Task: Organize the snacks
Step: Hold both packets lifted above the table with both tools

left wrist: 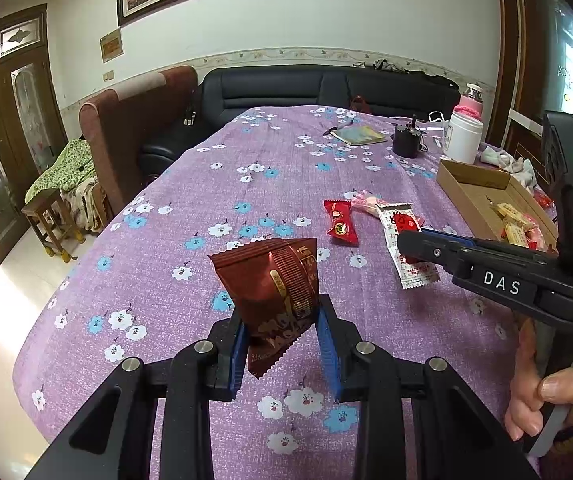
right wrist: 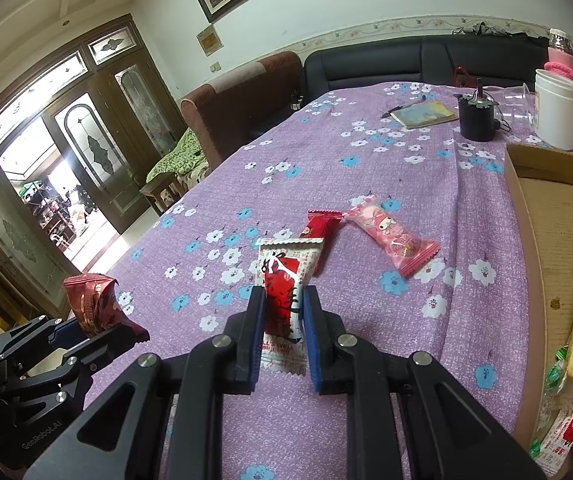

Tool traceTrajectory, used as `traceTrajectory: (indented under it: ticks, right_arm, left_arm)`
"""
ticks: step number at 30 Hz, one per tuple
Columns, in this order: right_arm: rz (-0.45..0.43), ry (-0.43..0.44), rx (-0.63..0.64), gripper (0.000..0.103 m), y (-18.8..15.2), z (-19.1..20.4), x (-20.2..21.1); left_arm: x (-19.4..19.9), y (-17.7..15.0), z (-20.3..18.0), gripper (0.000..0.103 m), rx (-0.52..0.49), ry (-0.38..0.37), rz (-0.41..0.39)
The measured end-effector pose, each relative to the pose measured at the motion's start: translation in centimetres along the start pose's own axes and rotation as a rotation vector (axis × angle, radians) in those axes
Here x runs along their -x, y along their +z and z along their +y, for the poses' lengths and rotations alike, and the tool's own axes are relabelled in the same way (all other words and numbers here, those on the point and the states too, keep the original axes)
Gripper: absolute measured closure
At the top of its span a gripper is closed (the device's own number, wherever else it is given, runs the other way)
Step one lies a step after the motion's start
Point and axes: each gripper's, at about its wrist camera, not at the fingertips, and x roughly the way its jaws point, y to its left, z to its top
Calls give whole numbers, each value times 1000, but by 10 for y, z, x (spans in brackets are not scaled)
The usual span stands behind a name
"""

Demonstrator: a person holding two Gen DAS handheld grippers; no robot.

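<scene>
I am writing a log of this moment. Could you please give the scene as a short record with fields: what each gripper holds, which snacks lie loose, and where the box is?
left gripper: shut on the brown snack packet, lifted off the cloth
right gripper: shut on the white-and-red sachet
loose on tablecloth: small red packet; pink candy packet
cardboard box: to the right, already holding several yellow packets
</scene>
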Motion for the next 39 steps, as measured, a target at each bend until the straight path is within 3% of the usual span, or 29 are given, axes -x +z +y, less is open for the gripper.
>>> traceTrajectory:
  ticks: [39]
  right_arm:
    - [-8,-7,-8,85,1,-2,1]
  left_arm:
    - [1,-2,-1,70,1,-8,-5]
